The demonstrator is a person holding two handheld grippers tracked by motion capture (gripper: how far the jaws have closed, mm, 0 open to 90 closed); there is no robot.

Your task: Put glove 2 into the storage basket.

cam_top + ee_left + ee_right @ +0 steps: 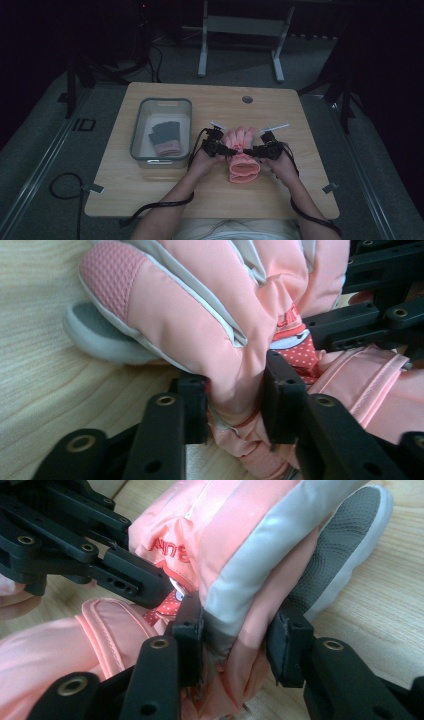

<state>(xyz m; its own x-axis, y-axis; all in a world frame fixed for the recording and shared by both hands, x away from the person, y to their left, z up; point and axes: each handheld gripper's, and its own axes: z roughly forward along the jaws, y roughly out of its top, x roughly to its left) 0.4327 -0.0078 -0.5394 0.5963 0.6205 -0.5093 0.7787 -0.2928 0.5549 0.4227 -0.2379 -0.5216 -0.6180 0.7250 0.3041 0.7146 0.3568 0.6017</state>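
Note:
A pink padded glove (243, 164) with white trim lies in the middle of the wooden table (150, 190), fingers pointing away from the person and cuff towards them. My left gripper (228, 149) is shut on the glove's left side. In the left gripper view its jaws (237, 405) pinch a fold of the pink fabric (200, 315) near a red dotted patch. My right gripper (253, 151) is shut on the right side. In the right gripper view its jaws (237, 645) squeeze the pink and white edge (250, 555), beside a grey textured palm part (340, 540).
A grey plastic bin (135, 135) stands on the left half of the table and holds a dark grey glove with a pink cuff (165, 137). A round cable hole (247, 99) sits near the far edge. Cables trail off the near edge.

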